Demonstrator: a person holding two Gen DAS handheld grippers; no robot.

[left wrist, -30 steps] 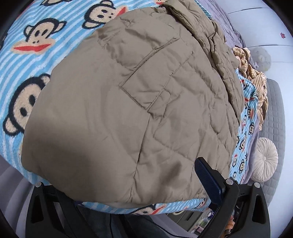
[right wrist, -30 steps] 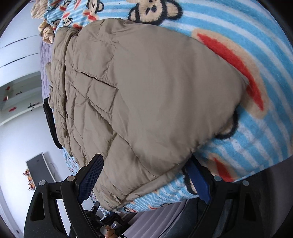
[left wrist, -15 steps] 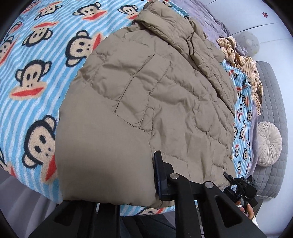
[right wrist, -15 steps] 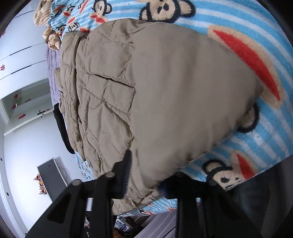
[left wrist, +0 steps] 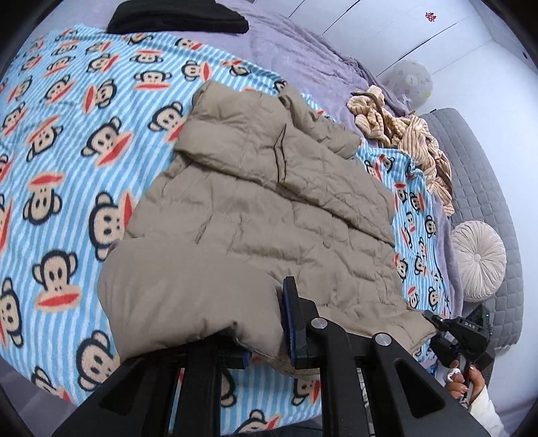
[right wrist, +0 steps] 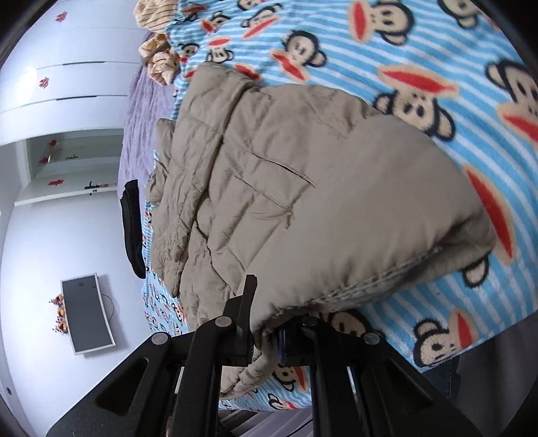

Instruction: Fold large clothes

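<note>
On the monkey-print blanket [left wrist: 84, 141] covering the bed lies the tan quilted jacket [left wrist: 269, 208], and I have my left hand-held gripper [left wrist: 265, 339] pinching its near hem at one corner while my right hand-held gripper [right wrist: 265, 339] pinches the hem at the other corner, both sets of jaws having just closed on the fabric. Beyond the jacket, at the blanket's far edge, I see a striped beige garment [left wrist: 403, 134] crumpled beside a purple cover [left wrist: 302, 60], with a black garment [left wrist: 178, 16] farther off.
</note>
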